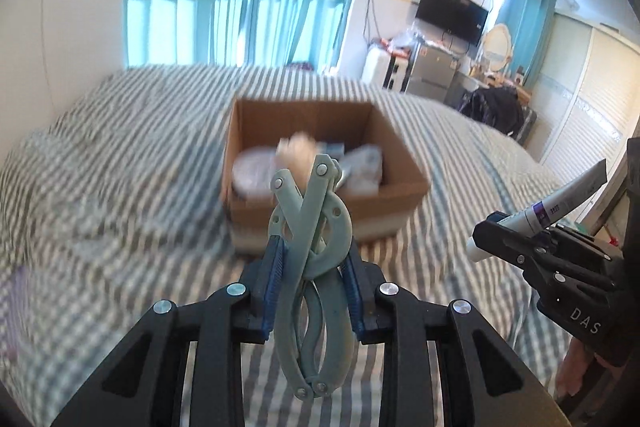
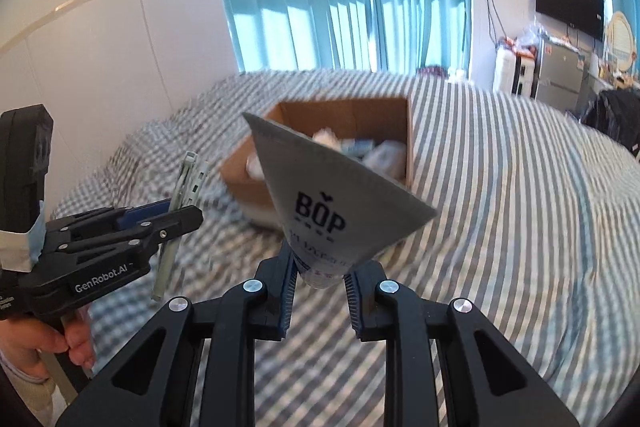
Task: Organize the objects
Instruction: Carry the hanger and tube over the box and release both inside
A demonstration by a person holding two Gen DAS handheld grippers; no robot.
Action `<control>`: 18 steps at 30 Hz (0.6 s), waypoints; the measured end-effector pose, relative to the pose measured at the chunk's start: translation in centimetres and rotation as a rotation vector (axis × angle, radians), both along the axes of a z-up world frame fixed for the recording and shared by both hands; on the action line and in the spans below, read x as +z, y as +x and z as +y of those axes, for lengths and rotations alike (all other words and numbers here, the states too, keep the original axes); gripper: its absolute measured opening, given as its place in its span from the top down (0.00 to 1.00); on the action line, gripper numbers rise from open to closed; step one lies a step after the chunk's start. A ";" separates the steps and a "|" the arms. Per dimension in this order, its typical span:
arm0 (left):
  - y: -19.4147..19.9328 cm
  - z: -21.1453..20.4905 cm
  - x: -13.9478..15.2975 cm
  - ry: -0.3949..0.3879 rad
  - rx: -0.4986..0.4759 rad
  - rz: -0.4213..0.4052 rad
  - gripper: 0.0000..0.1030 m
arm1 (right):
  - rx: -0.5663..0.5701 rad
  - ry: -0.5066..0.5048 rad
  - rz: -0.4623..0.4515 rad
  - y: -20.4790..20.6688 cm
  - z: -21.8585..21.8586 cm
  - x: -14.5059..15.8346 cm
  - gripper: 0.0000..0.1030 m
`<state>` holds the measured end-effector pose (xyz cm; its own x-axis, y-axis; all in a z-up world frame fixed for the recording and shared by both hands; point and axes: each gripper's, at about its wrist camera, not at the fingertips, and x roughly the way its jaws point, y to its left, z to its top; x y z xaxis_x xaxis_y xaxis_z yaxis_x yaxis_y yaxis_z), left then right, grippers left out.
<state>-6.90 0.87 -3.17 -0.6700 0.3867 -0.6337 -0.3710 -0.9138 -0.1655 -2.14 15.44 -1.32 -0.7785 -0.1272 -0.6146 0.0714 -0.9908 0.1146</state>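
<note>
Left wrist view looks across the grey-and-white striped bed (image 1: pixel 120 155) to the open brown cardboard box (image 1: pixel 400 183) mid-bed, partly filled. Both loads look lifted for dropping in; next, carry each over its rim. The left gripper (image 1: pixel 312 279) clamps pale green plastic folding tongs (image 1: pixel 316 227); the right gripper (image 2: pixel 320 287) clamps a grey squeeze tube (image 2: pixel 332 195), whose "BOP" lettering only the right wrist view shows.

Both wrist cameras look steeply down, near above the bed (image 1: pixel 120 155); both views share the cardboard box (image 1: pixel 400 163).
</note>
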 end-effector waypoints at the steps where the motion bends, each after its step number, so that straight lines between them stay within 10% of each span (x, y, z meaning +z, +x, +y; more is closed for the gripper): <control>1: -0.9 0.4 0.8 0.006 -0.002 0.016 0.73 | -0.001 0.009 0.015 -0.7 0.2 0.8 0.79; 9: -8.7 3.4 3.7 0.031 -0.015 0.081 0.73 | 0.037 0.036 0.051 -9.1 1.7 4.3 0.79; 18: -16.2 5.9 0.7 -0.049 -0.029 0.064 0.73 | 0.101 0.037 -0.106 -18.3 2.8 -0.4 0.79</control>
